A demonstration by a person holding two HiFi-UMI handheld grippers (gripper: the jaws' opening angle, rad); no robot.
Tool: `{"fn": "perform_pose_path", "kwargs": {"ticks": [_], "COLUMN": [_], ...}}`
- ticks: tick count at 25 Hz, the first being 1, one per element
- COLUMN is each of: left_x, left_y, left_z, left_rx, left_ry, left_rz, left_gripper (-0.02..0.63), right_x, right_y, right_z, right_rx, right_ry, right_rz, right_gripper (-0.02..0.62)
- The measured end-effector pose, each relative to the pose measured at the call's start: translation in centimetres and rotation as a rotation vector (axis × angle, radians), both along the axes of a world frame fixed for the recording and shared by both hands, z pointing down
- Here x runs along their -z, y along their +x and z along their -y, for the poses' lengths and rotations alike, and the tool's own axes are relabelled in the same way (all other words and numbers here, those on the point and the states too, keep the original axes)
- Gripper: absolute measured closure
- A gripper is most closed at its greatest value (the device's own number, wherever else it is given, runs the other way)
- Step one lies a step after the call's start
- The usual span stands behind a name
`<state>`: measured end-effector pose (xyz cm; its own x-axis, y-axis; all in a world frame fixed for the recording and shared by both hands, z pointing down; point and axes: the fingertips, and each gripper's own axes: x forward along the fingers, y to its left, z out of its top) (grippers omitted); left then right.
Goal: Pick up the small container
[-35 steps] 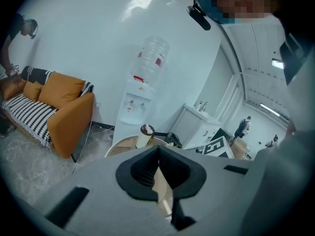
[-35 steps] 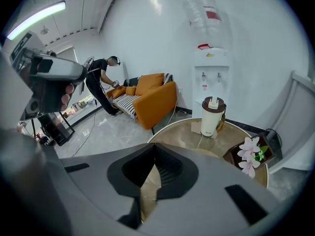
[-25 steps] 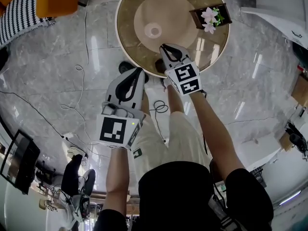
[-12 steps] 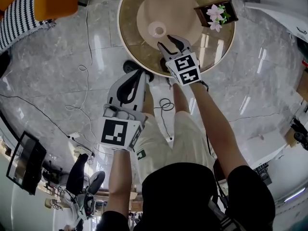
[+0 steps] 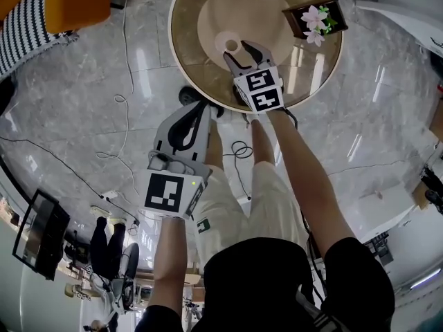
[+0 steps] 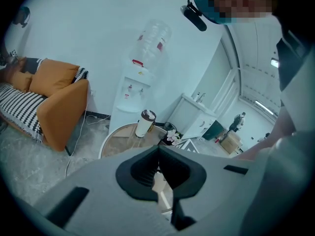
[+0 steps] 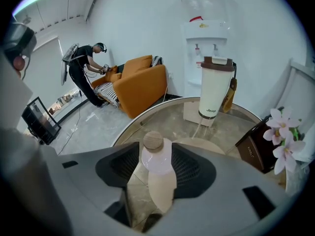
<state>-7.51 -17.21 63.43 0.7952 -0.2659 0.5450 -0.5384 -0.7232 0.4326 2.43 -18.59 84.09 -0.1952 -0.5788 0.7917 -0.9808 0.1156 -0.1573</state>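
The small container (image 5: pixel 230 45), a white bottle with a round wooden stopper (image 7: pixel 153 140), stands on a beige mat (image 5: pixel 242 9) on the round table (image 5: pixel 181 26). My right gripper (image 5: pixel 239 50) reaches over the table's near edge. Its jaws have just been opening and now stand wide, one on each side of the container, and the pads do not press on it. In the right gripper view the container (image 7: pixel 157 166) fills the gap between the ribbed pads (image 7: pixel 189 168). My left gripper (image 5: pixel 188 120) hangs over the floor beside the table, its tips closed together (image 6: pixel 158 150) with nothing between them.
A white Jeep tumbler (image 7: pixel 215 87) stands at the table's far side. Pink flowers in a dark box (image 5: pixel 311 21) sit on the table to the right. An orange sofa (image 7: pixel 140 85) and a person (image 7: pixel 87 68) are beyond the table. Cables (image 5: pixel 119 102) trail across the marble floor.
My right gripper has moved forward and down over the table edge and its jaws have opened around the container. The left gripper has stayed where it was.
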Motion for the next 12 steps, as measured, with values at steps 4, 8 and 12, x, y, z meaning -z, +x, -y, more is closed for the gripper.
{"fn": "perform_pose_path", "kwargs": {"ticks": [4, 8, 12], "left_x": [-0.3, -0.5, -0.4], "left_y": [0.2, 0.2, -0.1], "left_z": [0.0, -0.3, -0.3], "left_rx": [-0.011, -0.02, -0.026], "left_ry": [0.001, -0.006, -0.003], "left_rz": [0.0, 0.008, 0.012], "left_gripper": [0.588, 0.588, 0.588], "right_x": [-0.5, -1.1, -1.4], "right_y": [-0.2, -0.2, -0.1], "right_z": [0.8, 1.0, 1.2], "right_rx": [0.006, 0.006, 0.003], "right_ry": [0.005, 0.022, 0.034], "right_rz": [-0.021, -0.062, -0.096], "right_gripper": [0.39, 0.408, 0.422]}}
